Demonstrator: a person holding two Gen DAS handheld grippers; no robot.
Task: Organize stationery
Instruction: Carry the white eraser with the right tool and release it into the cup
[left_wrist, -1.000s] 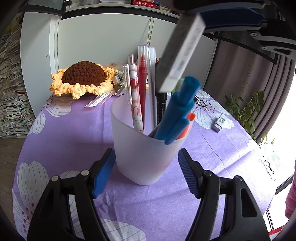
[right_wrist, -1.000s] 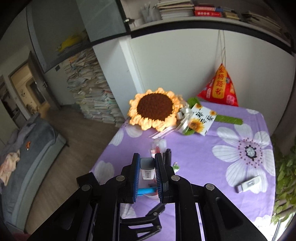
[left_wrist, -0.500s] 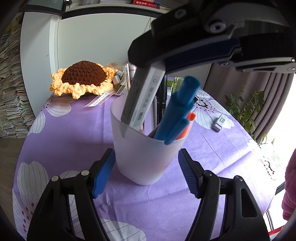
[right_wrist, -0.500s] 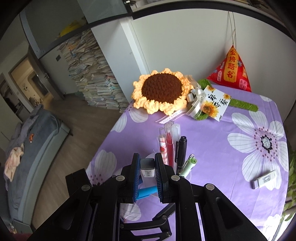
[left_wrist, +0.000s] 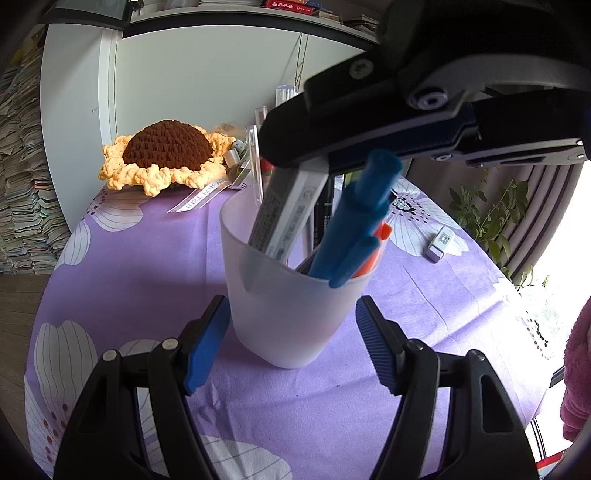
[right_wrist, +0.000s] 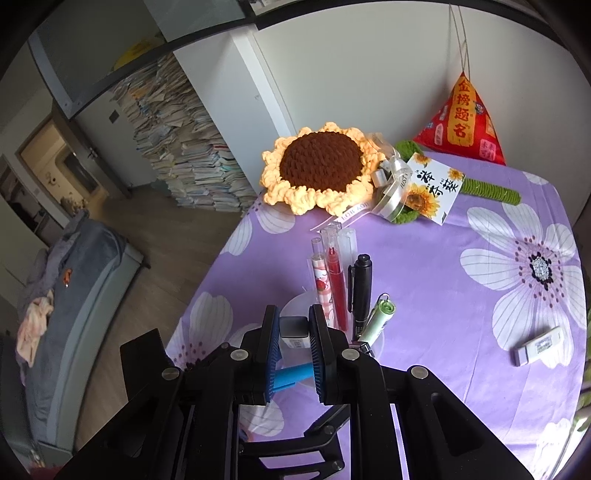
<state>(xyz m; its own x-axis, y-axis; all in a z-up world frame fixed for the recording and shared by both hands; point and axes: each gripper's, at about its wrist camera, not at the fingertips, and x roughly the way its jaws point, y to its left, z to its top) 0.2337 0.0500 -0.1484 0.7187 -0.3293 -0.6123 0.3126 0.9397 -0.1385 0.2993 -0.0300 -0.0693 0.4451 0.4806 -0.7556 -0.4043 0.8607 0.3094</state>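
Blue pads, left gripper (left_wrist: 291, 319): pressed against the two sides of the frosted cup (left_wrist: 258, 295), low on its wall, so the jaws pinch the cup.
Blue pads, right gripper (right_wrist: 294, 328): nearly together, clamped on the upper end of the white box (left_wrist: 284, 221).
White box, place: lower end is past the rim and inside the cup, at the left of its mouth.
White box, axis: its long axis is steep, with the top leaning up and to the right in the left wrist view; the printed face is turned toward that camera.
Left wrist view only: the box's full length, its dip into the cup, the blue pen (left_wrist: 362, 221) leaning over the near rim, and the right gripper's black body overhead.
Right wrist view only: the box's end face between the pads, and beyond it a red pen (right_wrist: 336, 280), a black marker (right_wrist: 361, 284) and a green-capped pen (right_wrist: 380, 314) standing in the cup.
Surface: purple tablecloth (left_wrist: 147, 277) printed with white flowers.
On the cloth: a crochet sunflower (left_wrist: 166, 151) at the far edge, and a small white eraser (left_wrist: 439, 242) well apart to the right.
Room: white wall, a red triangular hanging (right_wrist: 461, 122), tall stacks of books (right_wrist: 184, 147) on a wood floor, and a leafy plant (left_wrist: 495, 210) by the curtains.
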